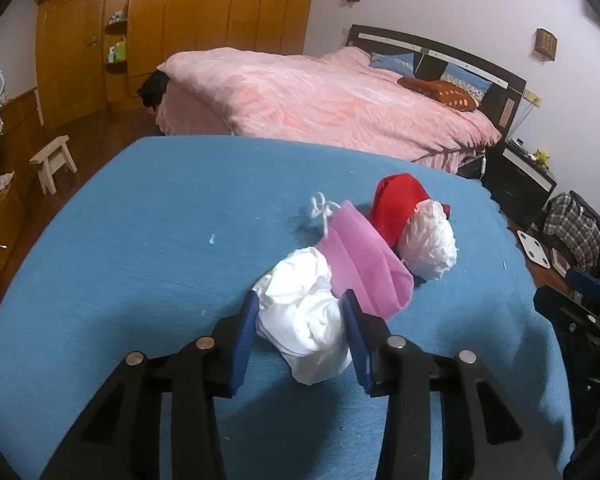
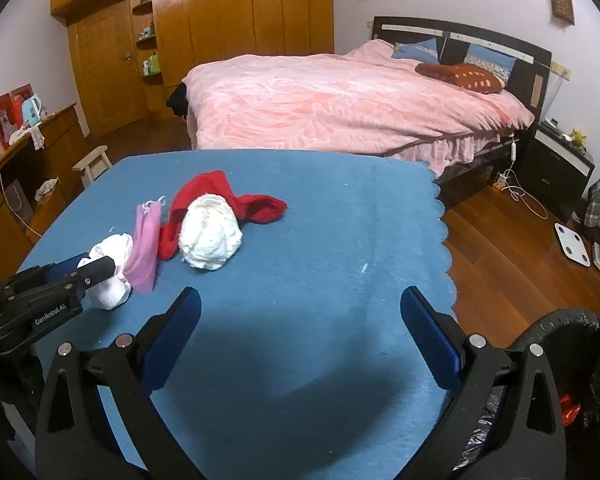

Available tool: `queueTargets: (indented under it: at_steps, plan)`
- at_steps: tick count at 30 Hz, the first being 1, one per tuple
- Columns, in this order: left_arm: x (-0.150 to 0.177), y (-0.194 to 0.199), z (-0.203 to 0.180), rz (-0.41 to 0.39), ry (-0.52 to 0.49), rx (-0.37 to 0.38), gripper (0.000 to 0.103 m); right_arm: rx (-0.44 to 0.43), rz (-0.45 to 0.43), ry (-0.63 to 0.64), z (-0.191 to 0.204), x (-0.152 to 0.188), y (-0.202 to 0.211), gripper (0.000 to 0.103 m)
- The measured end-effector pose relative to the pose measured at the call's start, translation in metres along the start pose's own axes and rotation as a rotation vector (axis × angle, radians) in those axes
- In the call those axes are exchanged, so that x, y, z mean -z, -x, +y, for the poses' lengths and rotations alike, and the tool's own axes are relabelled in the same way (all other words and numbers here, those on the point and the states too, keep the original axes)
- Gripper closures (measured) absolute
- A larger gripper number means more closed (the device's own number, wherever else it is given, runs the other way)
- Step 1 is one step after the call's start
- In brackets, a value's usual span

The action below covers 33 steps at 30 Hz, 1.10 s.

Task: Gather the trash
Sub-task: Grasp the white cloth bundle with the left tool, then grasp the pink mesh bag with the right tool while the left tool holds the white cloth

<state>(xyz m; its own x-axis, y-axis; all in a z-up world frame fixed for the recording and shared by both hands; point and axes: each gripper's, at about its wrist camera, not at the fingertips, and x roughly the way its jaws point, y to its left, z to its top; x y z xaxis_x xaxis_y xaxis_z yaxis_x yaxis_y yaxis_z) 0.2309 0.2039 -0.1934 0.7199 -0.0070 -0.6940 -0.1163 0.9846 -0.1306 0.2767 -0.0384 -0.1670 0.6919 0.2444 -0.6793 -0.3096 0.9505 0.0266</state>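
- On a table draped in blue cloth (image 1: 148, 240), the left gripper (image 1: 300, 312) closes its blue pads on the near white wad (image 1: 304, 312) of crumpled paper; both pads sit against its flanks, and the wad bulges out ahead of and below the jaws.
- Just beyond the left jaws, touching the held wad, lies a pink pouch (image 1: 364, 264) with a white drawstring; past that, a red cloth (image 1: 396, 208) and a second white wad (image 1: 430, 240) rest against each other.
- The right gripper (image 2: 300, 320) hangs with its jaws spread wide and nothing between them, only bare blue cloth; the second wad sits ahead and to the left of its jaws, well apart.
- At the lower right of the right wrist view, beside the right jaws, shows the dark rim of what looks like a lined bin (image 2: 572, 320); the likely destination, though little of it is visible.
- Doing this step well, by judgement: squeeze firmly enough that the soft paper does not slip, but lift straight up first so the pouch touching the right-hand pad is not dragged along.
- The wad is gripped toward its far half; a tail hangs near the palm, so a slow lift would guard against it unfolding and falling free.
- Pouch and red cloth look like belongings, not rubbish; best left where they lie.
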Motion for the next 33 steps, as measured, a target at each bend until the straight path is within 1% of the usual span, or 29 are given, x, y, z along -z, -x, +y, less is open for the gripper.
queueTargets:
  at_steps: [5, 8, 15, 20, 22, 23, 24, 28, 29, 31, 33]
  plan:
    - [-0.002, 0.017, 0.013, -0.035, 0.013, -0.012, 0.063, -0.026, -0.005, 0.008, 0.015, -0.005, -0.003, 0.006]
    - [-0.002, 0.027, 0.024, -0.047, 0.009, -0.043, 0.063, -0.050, -0.008, 0.021, 0.029, -0.008, -0.007, 0.006]
    - [0.000, 0.034, 0.056, -0.050, 0.023, -0.108, 0.063, -0.103, -0.007, 0.061, 0.066, -0.016, -0.021, 0.006]
    - [0.003, 0.036, 0.071, -0.050, 0.039, -0.136, 0.063, -0.131, 0.005, 0.077, 0.087, -0.021, -0.030, 0.006]
    - [0.004, 0.037, 0.075, -0.050, 0.045, -0.140, 0.063, -0.141, 0.016, 0.085, 0.095, -0.023, -0.034, 0.008]
    - [0.004, 0.037, 0.076, -0.050, 0.050, -0.141, 0.063, -0.143, 0.021, 0.090, 0.098, -0.023, -0.036, 0.013]
    - [0.005, 0.037, 0.078, -0.050, 0.053, -0.141, 0.063, -0.143, 0.027, 0.096, 0.101, -0.024, -0.038, 0.020]
    - [0.005, 0.037, 0.080, -0.051, 0.060, -0.141, 0.063, -0.145, 0.053, 0.097, 0.107, -0.024, -0.047, 0.029]
    - [0.005, 0.037, 0.081, -0.051, 0.061, -0.141, 0.063, -0.146, 0.057, 0.098, 0.108, -0.024, -0.048, 0.033]
    - [0.006, 0.037, 0.082, -0.051, 0.061, -0.140, 0.063, -0.151, 0.071, 0.101, 0.110, -0.023, -0.051, 0.037]
    - [0.006, 0.037, 0.082, -0.051, 0.063, -0.139, 0.063, -0.159, 0.087, 0.104, 0.112, -0.021, -0.055, 0.049]
